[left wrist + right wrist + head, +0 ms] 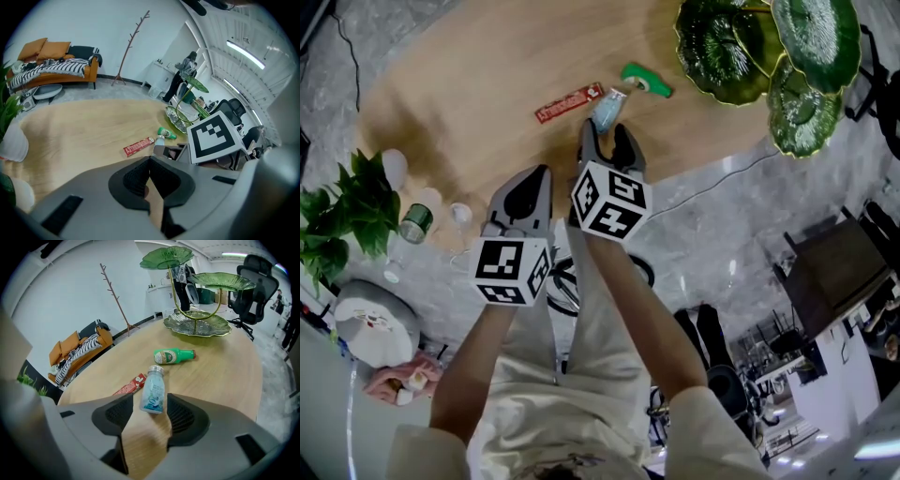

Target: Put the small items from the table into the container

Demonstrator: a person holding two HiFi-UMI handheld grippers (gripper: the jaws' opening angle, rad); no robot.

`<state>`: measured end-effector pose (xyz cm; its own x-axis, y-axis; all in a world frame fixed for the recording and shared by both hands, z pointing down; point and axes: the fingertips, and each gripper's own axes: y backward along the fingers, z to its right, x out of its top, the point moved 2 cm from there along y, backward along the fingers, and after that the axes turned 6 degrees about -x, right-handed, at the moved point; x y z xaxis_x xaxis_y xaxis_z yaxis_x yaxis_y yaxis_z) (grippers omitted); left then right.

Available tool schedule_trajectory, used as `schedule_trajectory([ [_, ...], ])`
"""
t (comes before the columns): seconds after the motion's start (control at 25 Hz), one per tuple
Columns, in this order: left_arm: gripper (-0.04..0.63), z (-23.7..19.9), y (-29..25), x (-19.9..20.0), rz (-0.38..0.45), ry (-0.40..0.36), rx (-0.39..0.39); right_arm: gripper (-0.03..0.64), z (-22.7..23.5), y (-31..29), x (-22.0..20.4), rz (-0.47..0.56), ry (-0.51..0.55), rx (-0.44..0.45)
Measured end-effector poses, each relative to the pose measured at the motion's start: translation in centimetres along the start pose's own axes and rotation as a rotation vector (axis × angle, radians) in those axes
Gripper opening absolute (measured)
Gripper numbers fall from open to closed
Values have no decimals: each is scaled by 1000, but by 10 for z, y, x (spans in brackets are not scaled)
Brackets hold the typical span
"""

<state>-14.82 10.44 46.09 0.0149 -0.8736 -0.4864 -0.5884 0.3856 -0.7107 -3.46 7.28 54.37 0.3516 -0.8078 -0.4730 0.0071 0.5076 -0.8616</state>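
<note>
Clear bottle (153, 391) sits loose between fingers (185, 416), right gripper view only.

Grey left claw (534, 176) and right claw (606, 139), black ribbed pads (181, 416), black-and-white marker cubes (511, 270), cream sleeves (712, 436)
</note>
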Motion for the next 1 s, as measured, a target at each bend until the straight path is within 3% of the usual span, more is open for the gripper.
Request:
schedule_trajectory([
  [0.52, 8, -11, 0, 3, -5, 10, 4, 208, 1, -15, -2, -29, 45, -57],
  [0.68, 8, -13, -1, 5, -5, 8, 1, 179, 2, -15, -2, -38, 50, -73],
  [1.0, 8, -13, 4, 12, 5, -1, -3, 176, -3, -9, 2, -49, 29, -37],
])
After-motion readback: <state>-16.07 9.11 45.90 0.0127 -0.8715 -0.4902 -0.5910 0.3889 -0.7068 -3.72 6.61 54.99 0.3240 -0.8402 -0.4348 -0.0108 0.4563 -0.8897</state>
